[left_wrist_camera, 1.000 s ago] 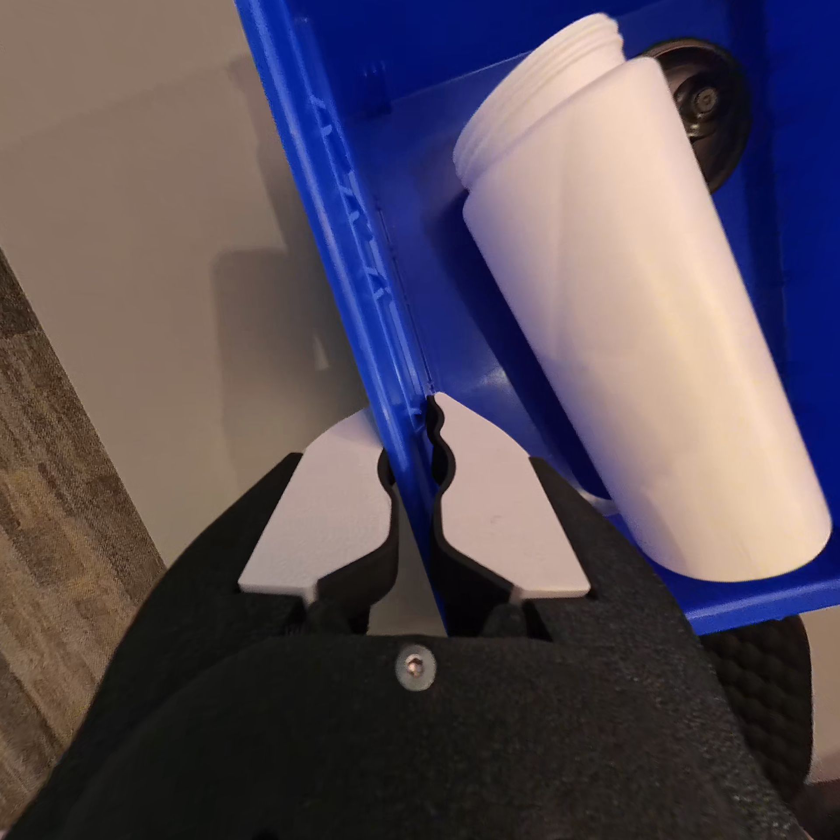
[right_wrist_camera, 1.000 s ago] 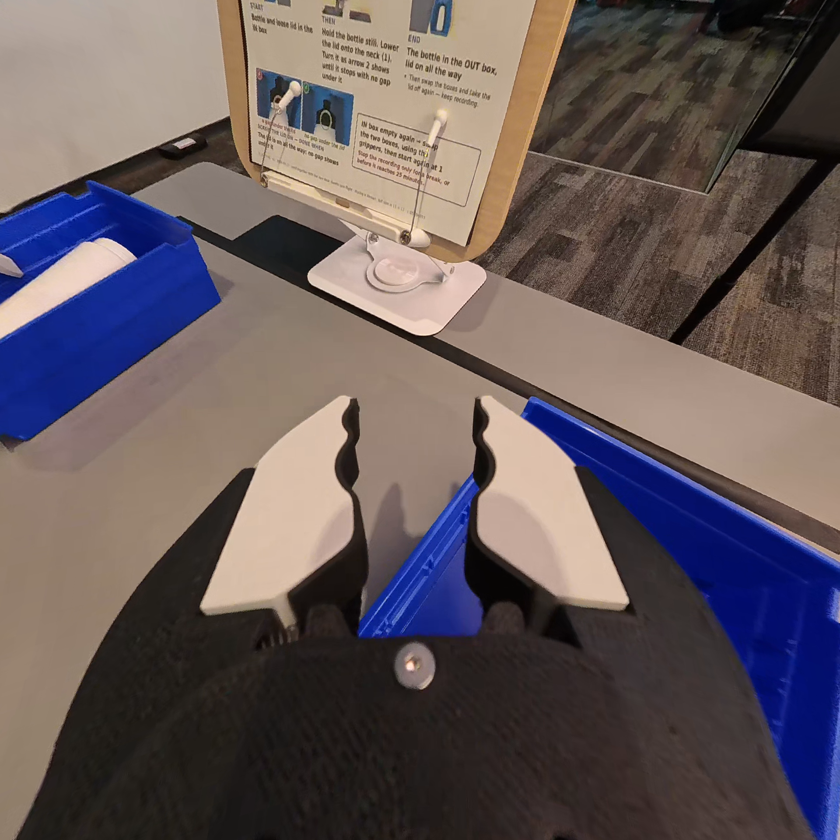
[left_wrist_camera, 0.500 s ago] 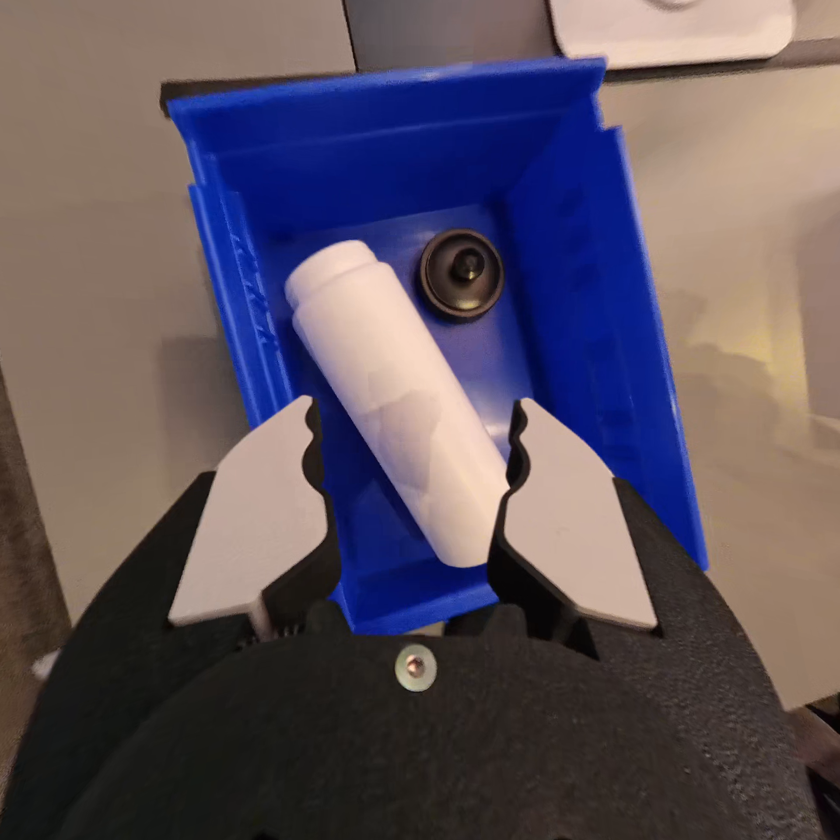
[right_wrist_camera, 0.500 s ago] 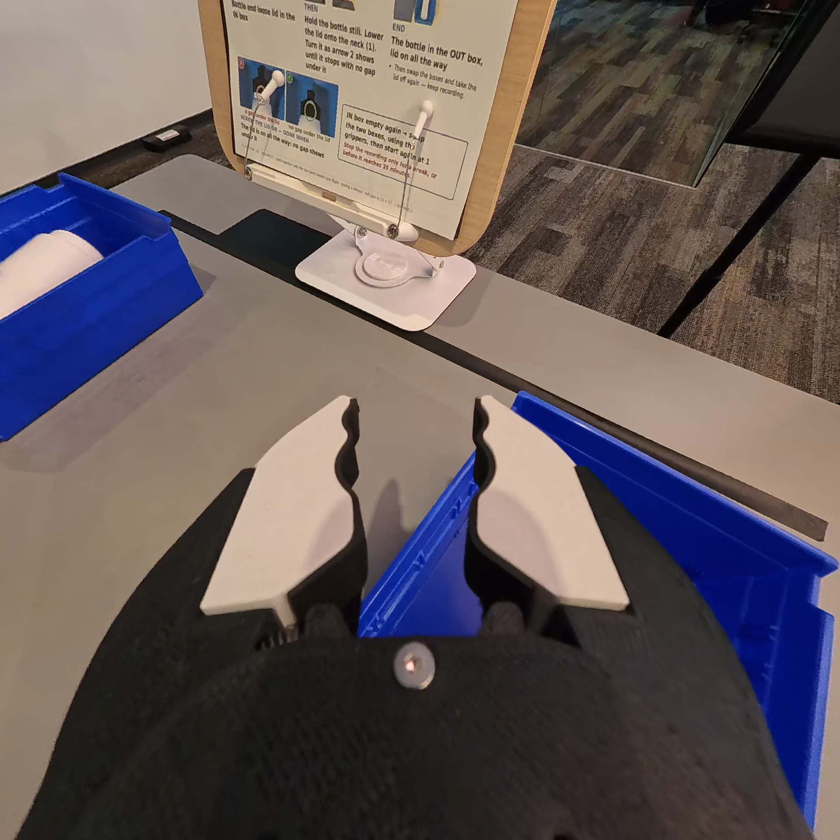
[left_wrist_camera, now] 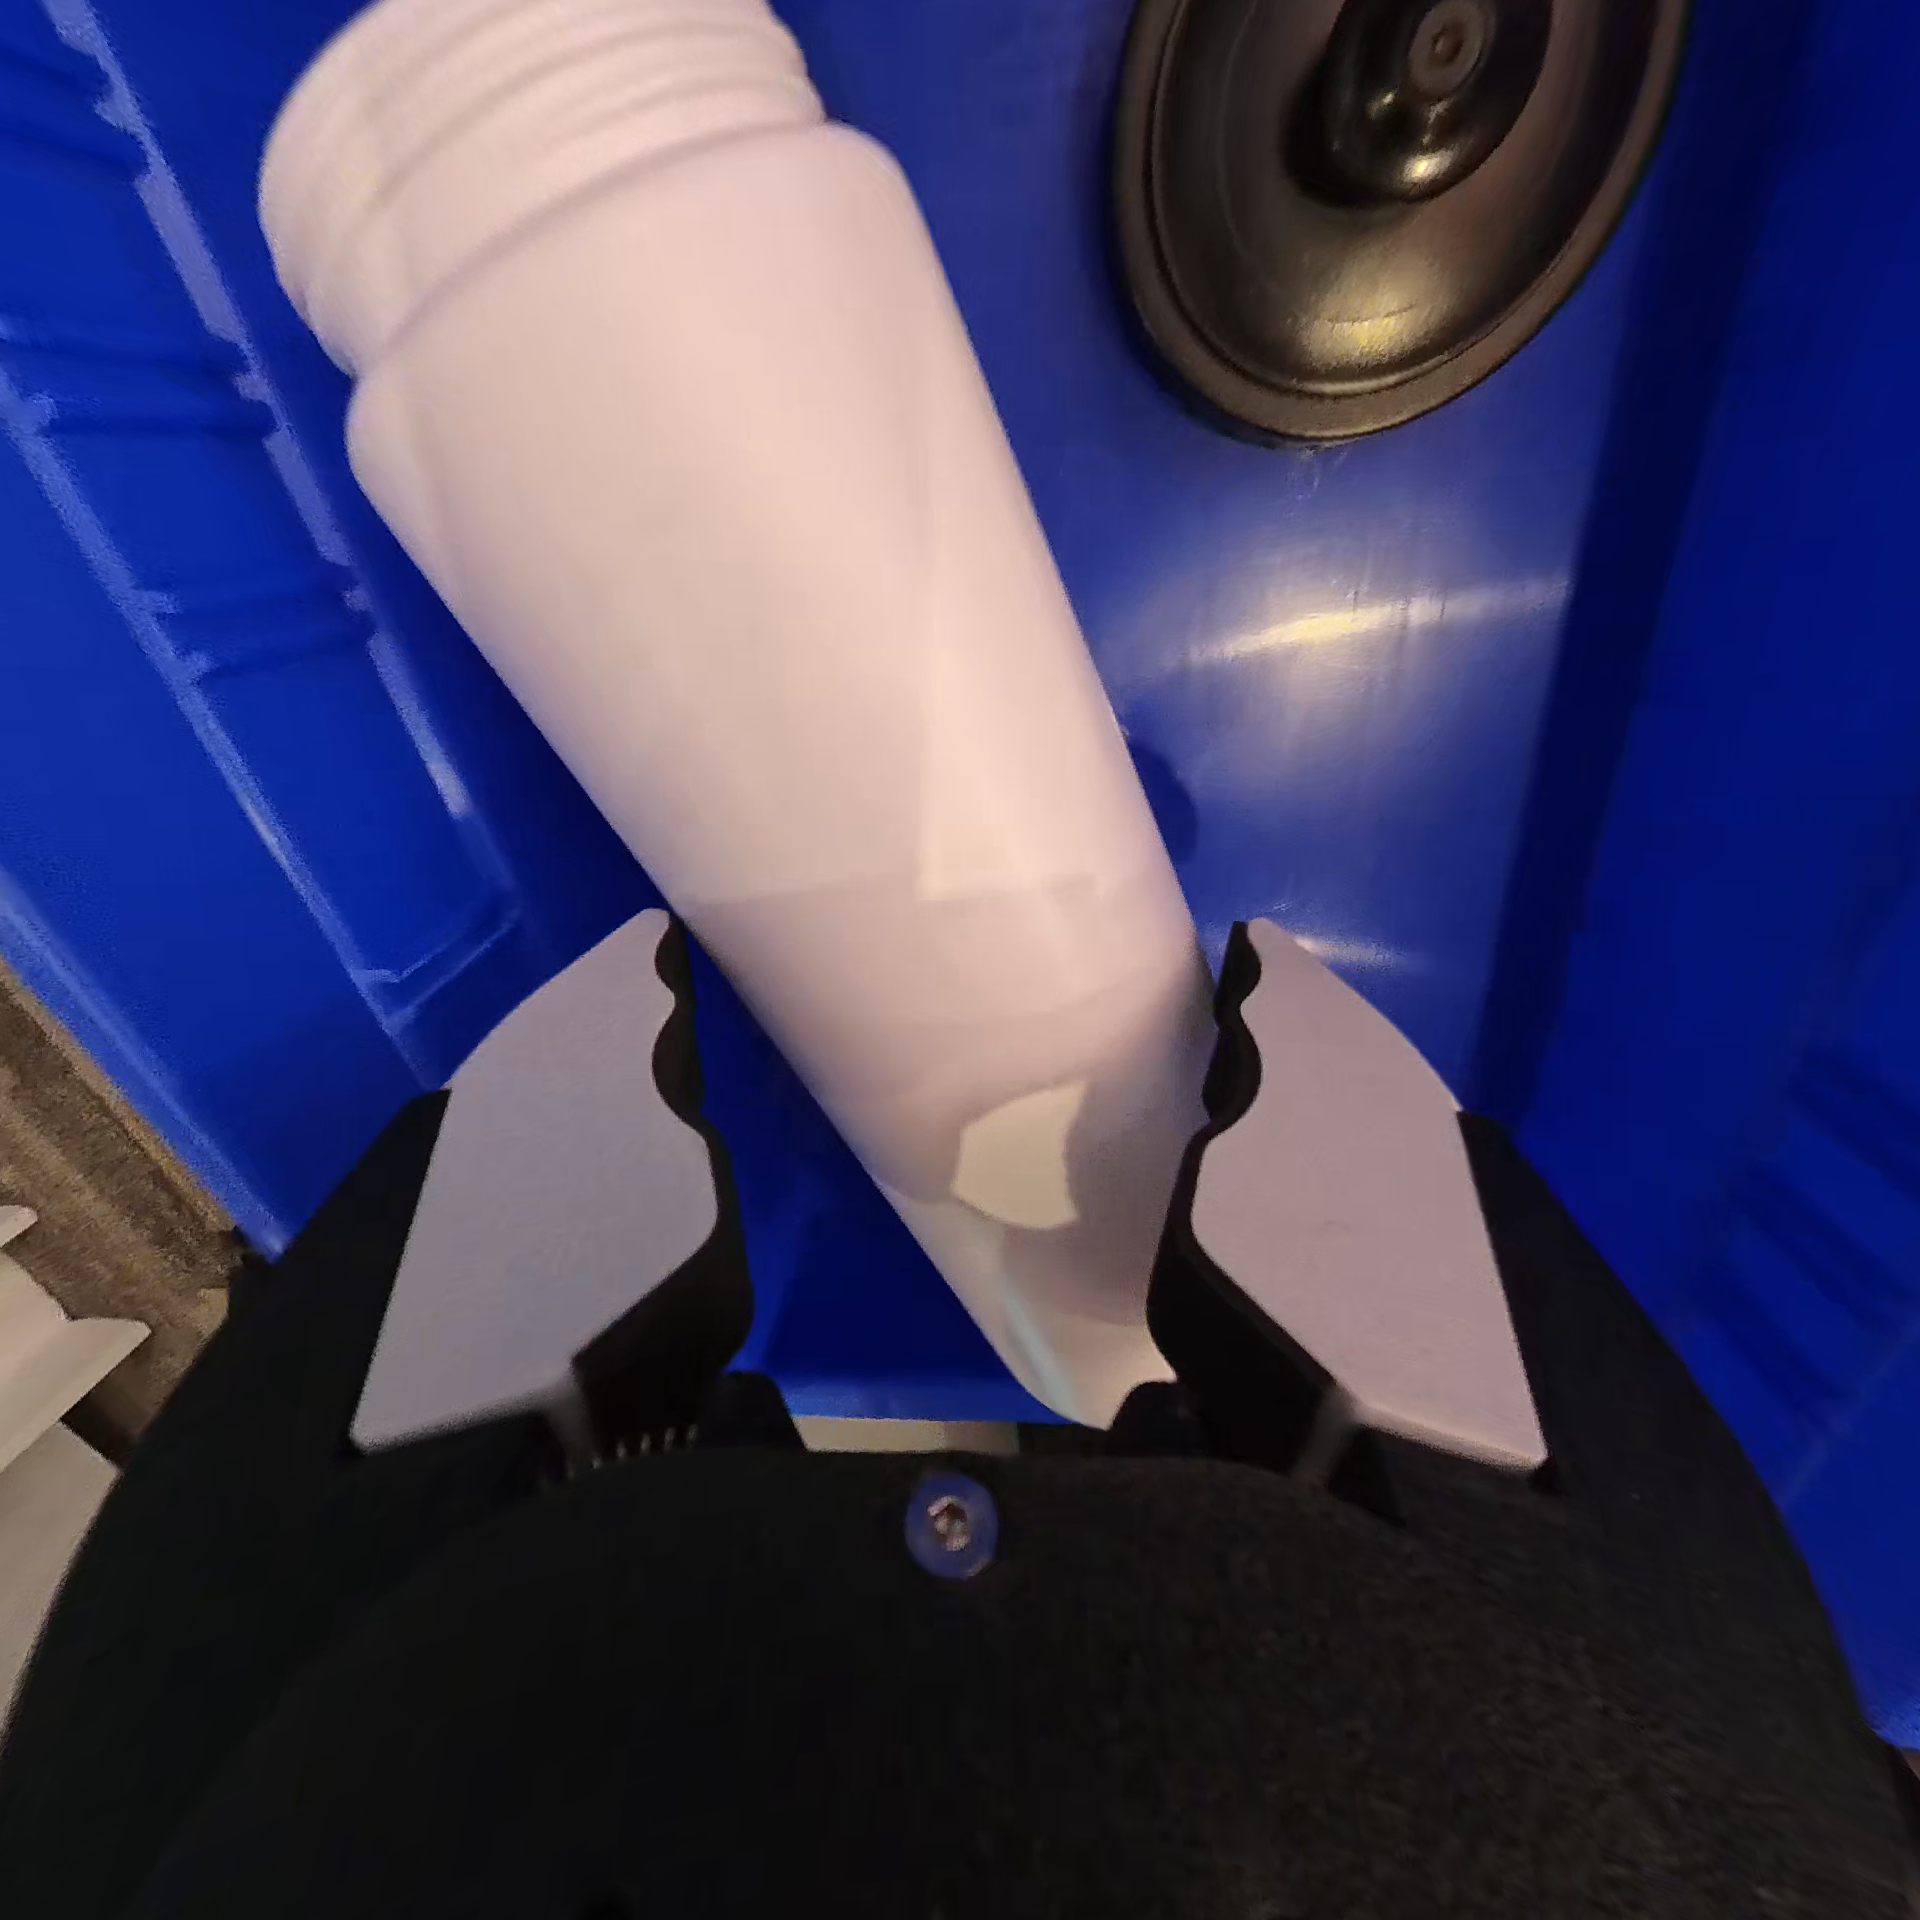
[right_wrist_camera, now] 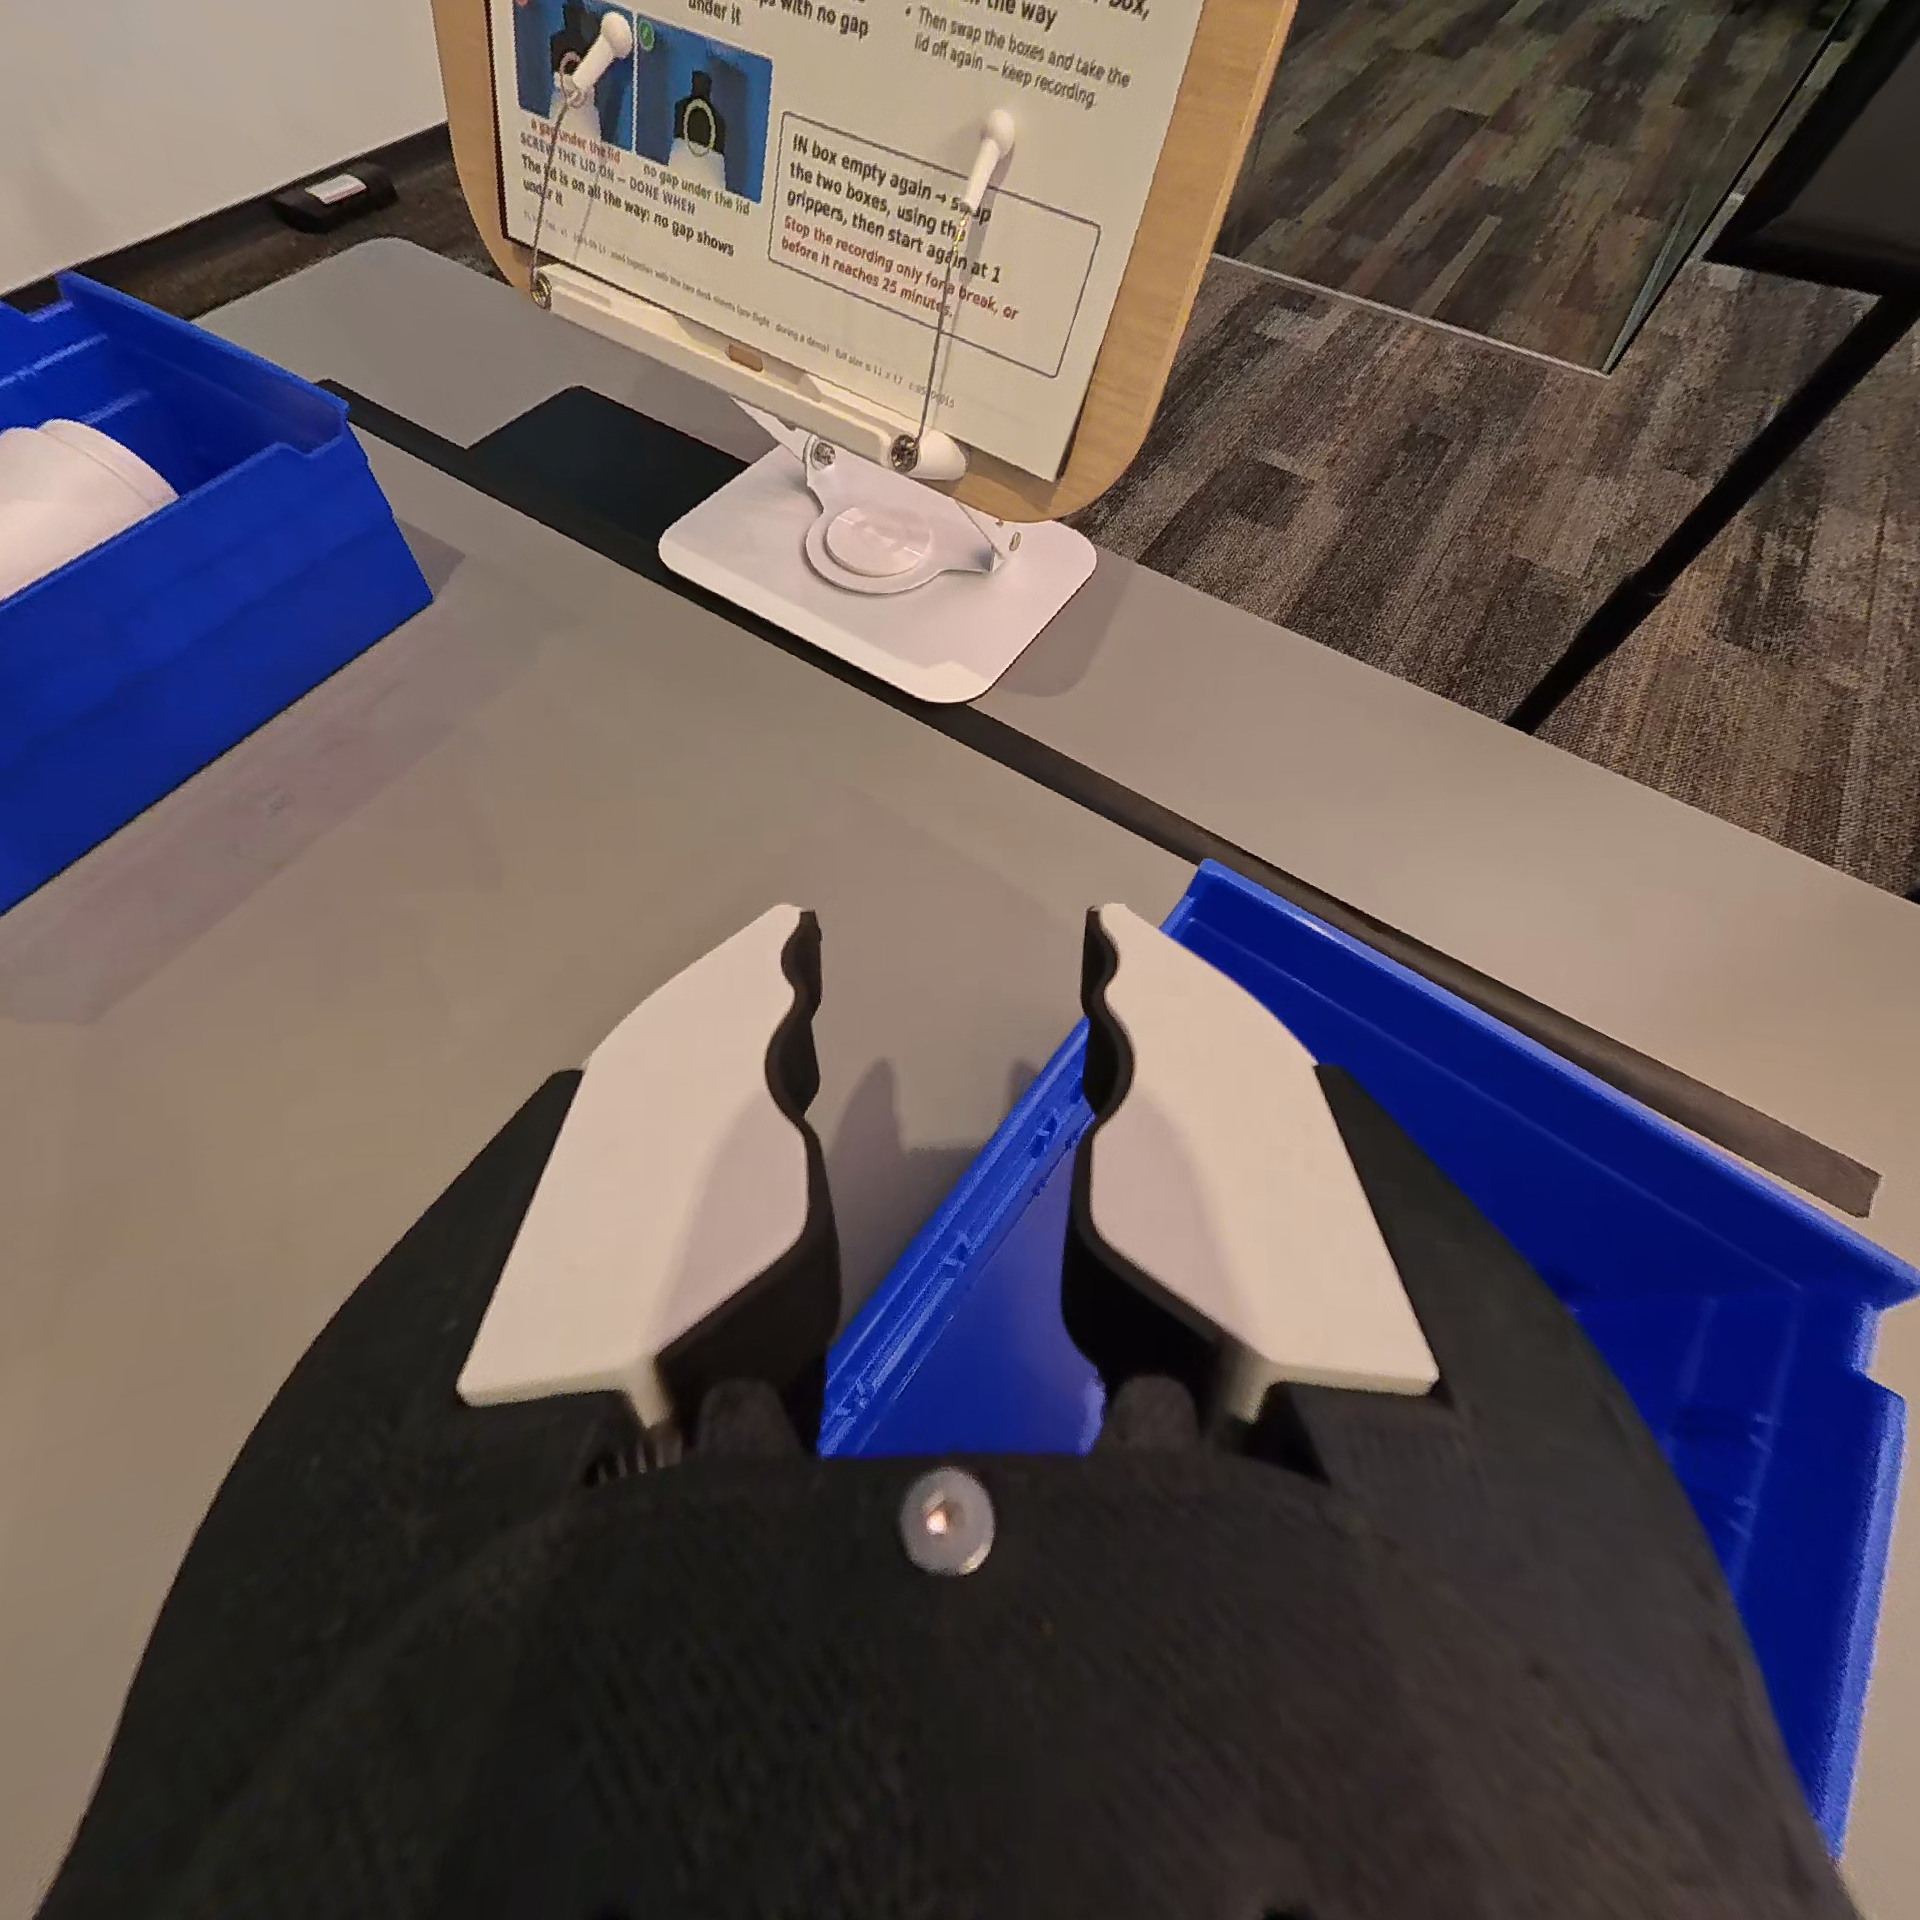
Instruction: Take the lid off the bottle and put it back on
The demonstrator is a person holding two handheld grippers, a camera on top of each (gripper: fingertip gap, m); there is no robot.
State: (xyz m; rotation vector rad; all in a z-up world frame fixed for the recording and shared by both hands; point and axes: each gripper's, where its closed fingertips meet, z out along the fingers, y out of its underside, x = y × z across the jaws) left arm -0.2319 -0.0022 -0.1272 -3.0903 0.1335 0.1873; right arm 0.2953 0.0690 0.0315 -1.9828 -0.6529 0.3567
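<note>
A white bottle (left_wrist_camera: 748, 623) with a bare threaded neck lies on its side in a blue bin (left_wrist_camera: 1714, 727). Its black lid (left_wrist_camera: 1371, 208) lies loose on the bin floor beside the neck. My left gripper (left_wrist_camera: 945, 956) is open, its jaws straddling the bottle's base end; the right finger (left_wrist_camera: 1340, 1164) is at the bottle's side, the left one stands apart. My right gripper (right_wrist_camera: 951, 940) is open and empty, held over the wall of a second blue bin (right_wrist_camera: 1558, 1195). The bottle (right_wrist_camera: 73, 488) also shows in the right wrist view inside the far bin (right_wrist_camera: 208, 644).
A board with an instruction sheet on a white stand (right_wrist_camera: 883, 561) is at the back of the grey table (right_wrist_camera: 520, 883). Carpeted floor (right_wrist_camera: 1507, 364) lies beyond the table's far edge.
My left gripper let go of the bin wall, opened wide, and dropped into the bin around the bottle's base. The right gripper stayed open and shifted slightly.
</note>
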